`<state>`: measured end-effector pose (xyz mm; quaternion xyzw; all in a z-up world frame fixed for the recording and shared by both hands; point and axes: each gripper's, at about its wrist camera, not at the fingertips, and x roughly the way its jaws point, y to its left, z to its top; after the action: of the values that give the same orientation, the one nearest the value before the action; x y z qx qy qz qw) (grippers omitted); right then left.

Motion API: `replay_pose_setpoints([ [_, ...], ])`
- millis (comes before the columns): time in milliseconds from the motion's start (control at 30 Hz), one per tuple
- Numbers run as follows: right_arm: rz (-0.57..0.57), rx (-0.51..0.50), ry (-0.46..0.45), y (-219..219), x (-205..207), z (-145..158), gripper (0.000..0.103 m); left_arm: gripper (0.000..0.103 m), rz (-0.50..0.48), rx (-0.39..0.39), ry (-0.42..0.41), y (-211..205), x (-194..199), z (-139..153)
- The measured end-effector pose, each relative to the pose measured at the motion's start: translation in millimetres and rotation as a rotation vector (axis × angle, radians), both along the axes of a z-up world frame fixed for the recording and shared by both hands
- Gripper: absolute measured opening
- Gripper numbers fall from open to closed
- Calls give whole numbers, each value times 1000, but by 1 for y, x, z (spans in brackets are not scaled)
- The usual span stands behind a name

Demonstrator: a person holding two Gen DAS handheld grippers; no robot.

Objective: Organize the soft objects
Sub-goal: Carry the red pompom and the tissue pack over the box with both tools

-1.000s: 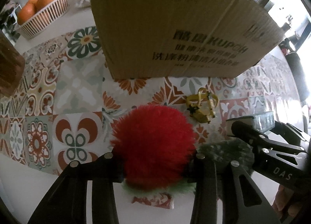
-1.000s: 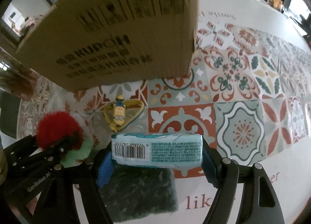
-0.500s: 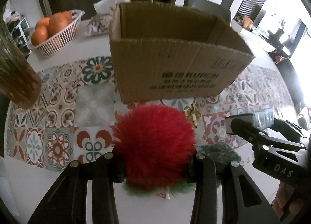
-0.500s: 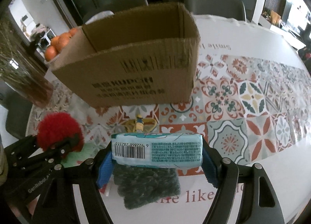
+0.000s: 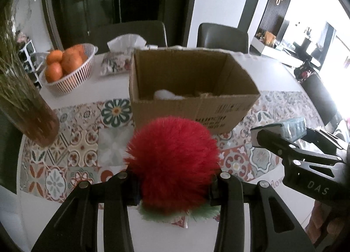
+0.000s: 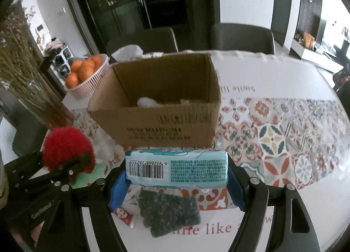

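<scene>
My left gripper (image 5: 172,183) is shut on a fluffy red pompom (image 5: 172,160) with a green fringe, held in the air in front of the open cardboard box (image 5: 192,107). My right gripper (image 6: 176,177) is shut on a light-blue tissue pack (image 6: 177,168) with a barcode, also raised in front of the box (image 6: 161,127). Something white lies inside the box (image 6: 145,102). A dark green fuzzy cloth (image 6: 169,212) lies on the table below the tissue pack. The pompom also shows at the left of the right wrist view (image 6: 65,147).
A white basket of oranges (image 5: 67,68), a tissue box (image 5: 118,59) and a glass vase of dried stems (image 5: 28,109) stand behind and left of the box. A small red-and-white packet (image 6: 124,214) lies beside the cloth. Two chairs stand beyond the patterned table runner (image 6: 273,133).
Both grippers have risen with their loads; the box's open top and inside now show. The yellow minion toy on the table has gone out of view.
</scene>
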<state>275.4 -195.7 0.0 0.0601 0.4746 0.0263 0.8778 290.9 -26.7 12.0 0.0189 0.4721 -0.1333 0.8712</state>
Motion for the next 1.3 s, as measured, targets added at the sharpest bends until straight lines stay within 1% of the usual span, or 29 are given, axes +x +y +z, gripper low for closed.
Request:
replay_pose_setpoints([
  [300, 16, -2, -76, 0, -2, 31, 76, 41, -11, 4, -72, -3, 0, 29],
  [433, 17, 5, -97, -1, 1, 39, 76, 41, -13, -5, -95, -3, 3, 41],
  [700, 20, 18, -129, -3, 12, 55, 76, 41, -21, 6, -134, -7, 18, 59],
  [1067, 38, 13, -153, -2, 42, 69, 77, 41, -27, 10, -167, -7, 51, 70],
  [1300, 60, 13, -140, -1, 68, 67, 77, 41, -27, 7, -179, -9, 78, 66],
])
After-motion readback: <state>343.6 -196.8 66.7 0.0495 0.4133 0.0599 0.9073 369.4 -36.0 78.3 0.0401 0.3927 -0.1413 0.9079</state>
